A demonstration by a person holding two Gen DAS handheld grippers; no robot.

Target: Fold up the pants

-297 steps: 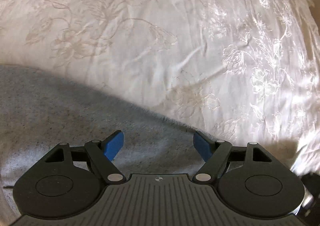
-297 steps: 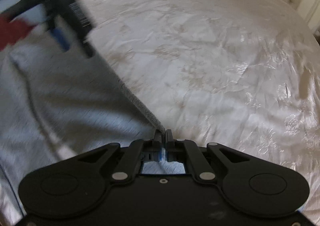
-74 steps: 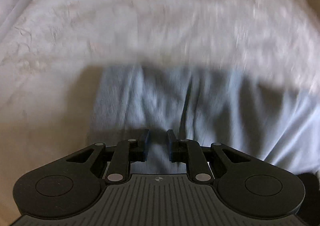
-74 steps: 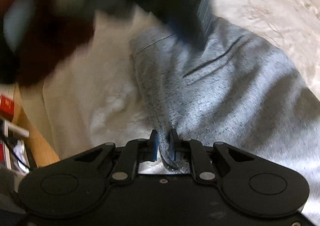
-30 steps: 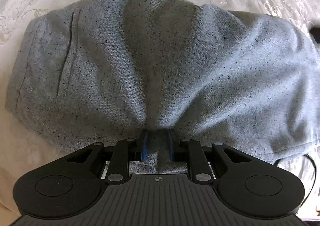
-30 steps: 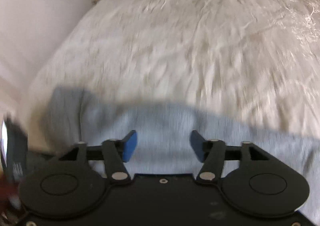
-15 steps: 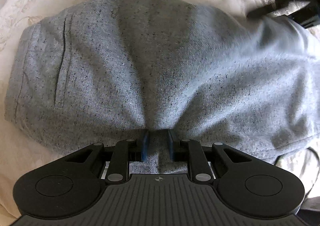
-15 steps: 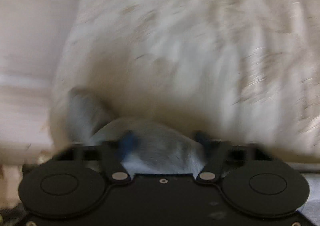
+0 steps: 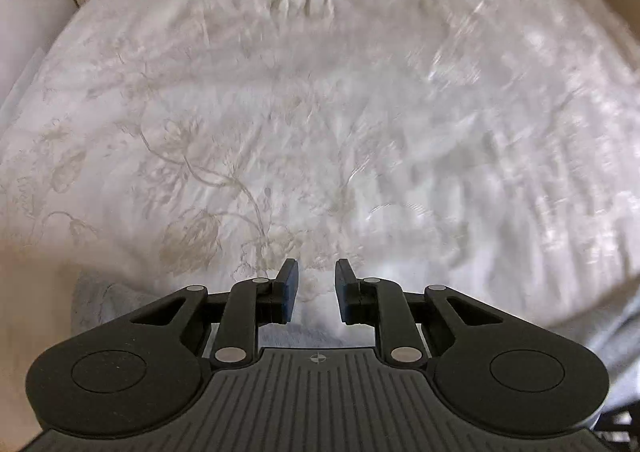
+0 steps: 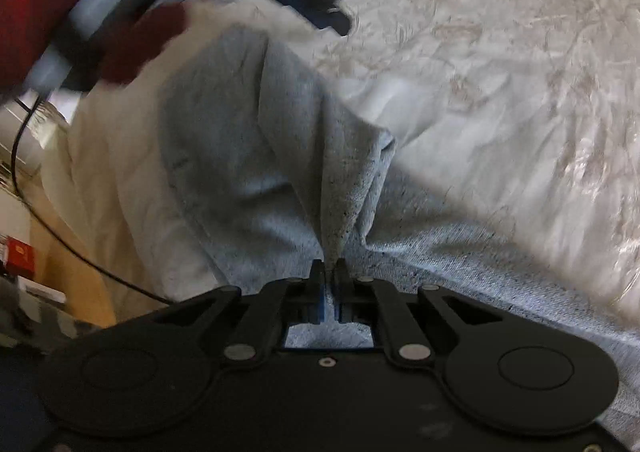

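The right gripper is clenched on a fold of the grey pants, which lie on the white bedspread. Only this view shows the left gripper beyond, in a red-sleeved hand. The left view shows its jaws parted and empty above bedspread.

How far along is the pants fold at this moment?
Partly done: the grey pants lie bunched and doubled on the bedspread, not yet a neat stack. In hand: the right gripper is shut on a pinched ridge of the fabric, while the left gripper has nothing between its narrowly parted fingers. Left: carry that fold over and flatten it.
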